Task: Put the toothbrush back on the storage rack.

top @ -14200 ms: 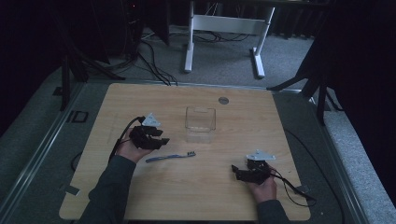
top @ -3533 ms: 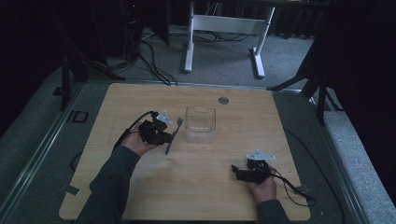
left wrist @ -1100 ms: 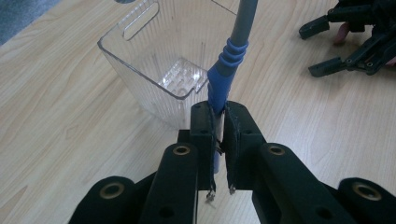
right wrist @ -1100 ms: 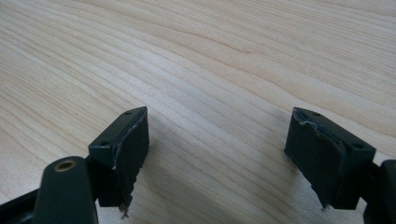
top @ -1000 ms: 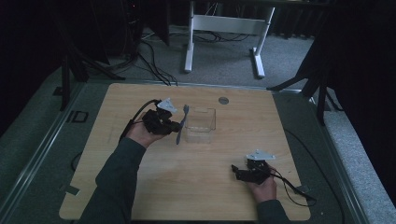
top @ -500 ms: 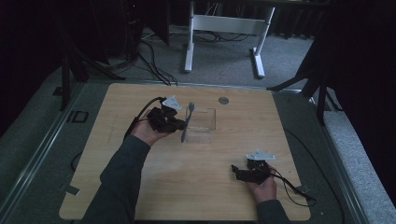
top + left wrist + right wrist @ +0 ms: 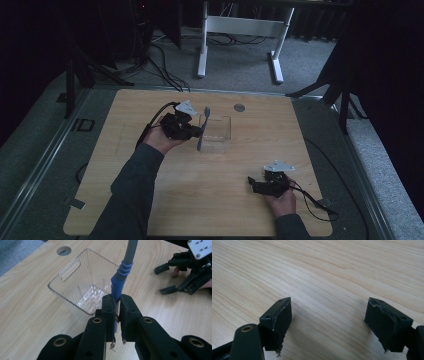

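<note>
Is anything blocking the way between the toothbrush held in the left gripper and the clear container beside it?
Nothing visible does. The left gripper is shut on the toothbrush at its blue handle, right beside the clear container, whose open top is uncovered and which looks empty inside. The right gripper rests open on the table, well away.

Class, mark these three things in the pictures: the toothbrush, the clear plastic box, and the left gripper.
toothbrush (image 7: 117, 285), left gripper view, on its blue handle grip.
clear plastic box (image 7: 65, 291), left gripper view, on its near side wall.
left gripper (image 7: 117, 306), left gripper view, midway between its fingertips, shut on the handle.
</note>
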A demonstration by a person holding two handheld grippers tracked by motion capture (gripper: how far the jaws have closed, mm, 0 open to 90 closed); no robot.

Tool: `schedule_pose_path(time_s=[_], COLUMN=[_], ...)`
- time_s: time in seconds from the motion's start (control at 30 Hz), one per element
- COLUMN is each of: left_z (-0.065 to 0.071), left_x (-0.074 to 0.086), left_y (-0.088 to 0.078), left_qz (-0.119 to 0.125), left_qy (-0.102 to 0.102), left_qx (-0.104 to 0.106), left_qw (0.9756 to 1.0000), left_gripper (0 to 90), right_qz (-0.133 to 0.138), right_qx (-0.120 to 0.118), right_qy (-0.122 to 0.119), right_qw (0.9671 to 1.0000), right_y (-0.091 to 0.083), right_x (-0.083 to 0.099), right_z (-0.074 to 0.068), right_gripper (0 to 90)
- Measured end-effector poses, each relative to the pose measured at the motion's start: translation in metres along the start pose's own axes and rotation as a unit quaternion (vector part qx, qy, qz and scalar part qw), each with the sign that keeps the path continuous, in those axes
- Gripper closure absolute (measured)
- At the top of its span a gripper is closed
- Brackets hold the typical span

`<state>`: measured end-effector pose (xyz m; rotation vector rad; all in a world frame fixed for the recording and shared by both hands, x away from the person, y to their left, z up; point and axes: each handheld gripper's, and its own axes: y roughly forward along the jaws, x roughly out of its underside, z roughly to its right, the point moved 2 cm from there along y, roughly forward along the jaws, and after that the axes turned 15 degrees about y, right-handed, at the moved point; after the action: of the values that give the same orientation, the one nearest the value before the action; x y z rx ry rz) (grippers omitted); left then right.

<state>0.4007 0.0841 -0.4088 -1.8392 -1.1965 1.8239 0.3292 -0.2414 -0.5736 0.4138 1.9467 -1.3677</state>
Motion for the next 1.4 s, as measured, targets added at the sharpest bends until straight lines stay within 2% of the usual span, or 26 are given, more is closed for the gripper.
schedule_pose_path(time_s=[0.27,0.33,0.47,1.0,1.4], left_z=[-0.002,-0.003,-0.005,-0.015,-0.019], left_x=[-0.010,-0.011,-0.011,-0.011,-0.010], left_y=[0.001,0.002,0.004,0.011,0.015], left_qz=[0.010,0.019,0.021,0.045,0.044], left_qy=[0.002,-0.002,-0.006,-0.039,-0.050], left_qx=[-0.004,-0.003,-0.005,-0.018,-0.037], left_qw=[0.9999,0.9998,0.9998,0.9981,0.9971], left_gripper=[82.6,82.7,82.6,82.7,82.6], right_qz=[0.000,0.000,0.000,0.000,-0.001], right_qx=[0.000,0.000,0.000,0.000,0.000], right_qy=[0.000,0.000,0.000,0.000,0.000], right_qw=[1.0000,1.0000,1.0000,1.0000,1.0000], right_y=[0.000,0.000,0.000,0.000,0.000], right_x=[0.000,0.000,0.000,0.000,0.000], right_z=[0.000,0.000,0.000,0.000,0.000], right_gripper=[21.3,21.3,21.3,21.3,21.2])
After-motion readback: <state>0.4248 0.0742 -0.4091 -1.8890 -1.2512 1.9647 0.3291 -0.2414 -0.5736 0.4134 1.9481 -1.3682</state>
